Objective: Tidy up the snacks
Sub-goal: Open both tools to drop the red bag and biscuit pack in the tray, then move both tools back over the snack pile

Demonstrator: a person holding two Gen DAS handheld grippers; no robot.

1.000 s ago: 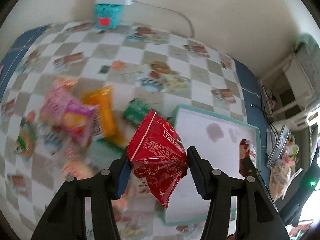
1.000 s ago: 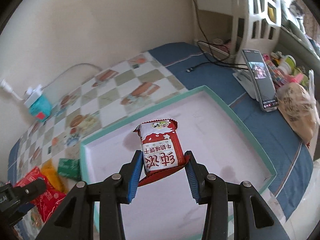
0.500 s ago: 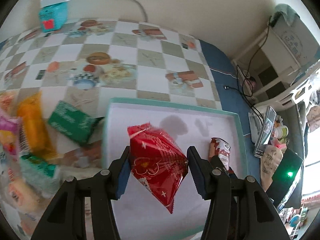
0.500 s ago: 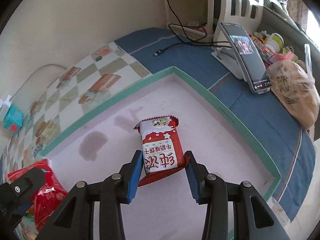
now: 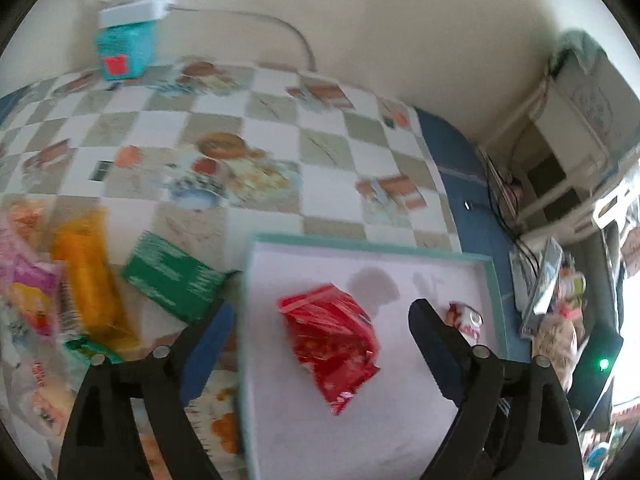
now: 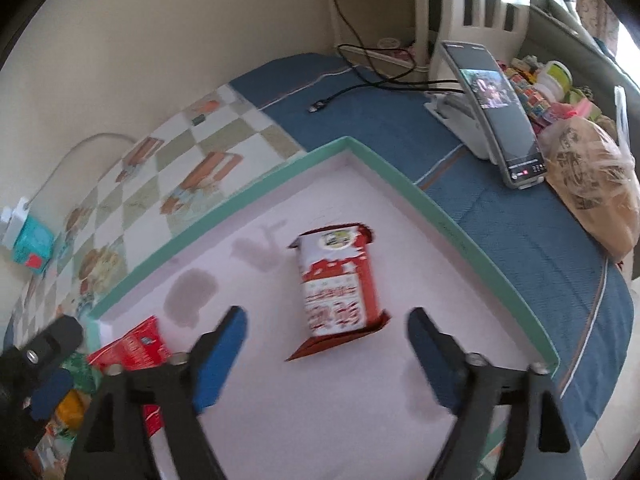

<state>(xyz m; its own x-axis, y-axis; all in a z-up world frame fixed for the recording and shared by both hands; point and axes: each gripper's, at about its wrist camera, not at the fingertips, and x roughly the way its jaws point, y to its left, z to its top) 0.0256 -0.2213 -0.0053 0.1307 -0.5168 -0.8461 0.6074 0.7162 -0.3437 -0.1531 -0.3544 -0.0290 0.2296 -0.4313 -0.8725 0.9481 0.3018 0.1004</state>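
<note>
I see my left gripper opening, its jaws wide of the red packet inside the tray. My right gripper is opening too, clear of the red-and-white packet in the tray's middle.

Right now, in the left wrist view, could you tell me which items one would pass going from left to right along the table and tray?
Orange packet → green packet → red snack bag in the tray → red-and-white packet → phone.

Checked tablecloth, teal-rimmed tray (pink inside), loose snack pkts left
</note>
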